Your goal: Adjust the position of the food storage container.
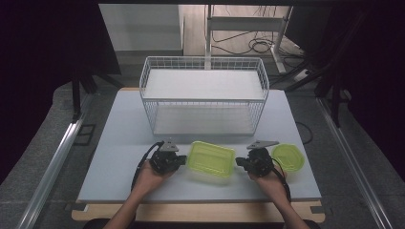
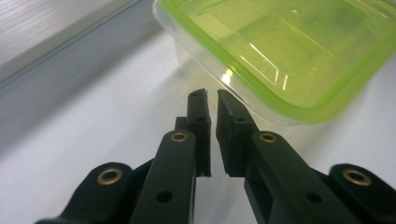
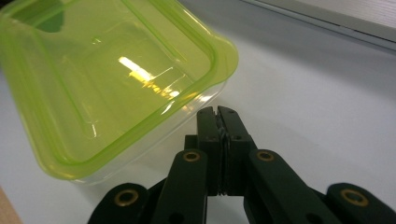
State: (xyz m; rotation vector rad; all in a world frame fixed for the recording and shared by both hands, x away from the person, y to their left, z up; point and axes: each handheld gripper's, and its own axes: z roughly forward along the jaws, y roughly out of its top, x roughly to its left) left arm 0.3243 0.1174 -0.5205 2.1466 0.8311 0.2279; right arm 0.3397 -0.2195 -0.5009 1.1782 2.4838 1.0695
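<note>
1. High view: the rectangular green-lidded container (image 1: 211, 159) sits on the worktop (image 1: 119, 143) between the left gripper (image 1: 181, 160) and right gripper (image 1: 239, 163).
2. Left gripper view: fingers (image 2: 200, 116) nearly together, empty, just short of the container's (image 2: 280, 51) corner.
3. Right gripper view: fingers (image 3: 208, 128) pressed together beside the container (image 3: 107, 88), perhaps touching; no readable writing.

White wire basket rack (image 1: 203, 95) at table's (image 1: 119, 143) far side, round green-lidded container (image 1: 288, 157) at right

Right gripper (image 3: 219, 111) closed, empty, just beside green-lidded clear container (image 3: 107, 84), white table (image 3: 303, 84)
</note>
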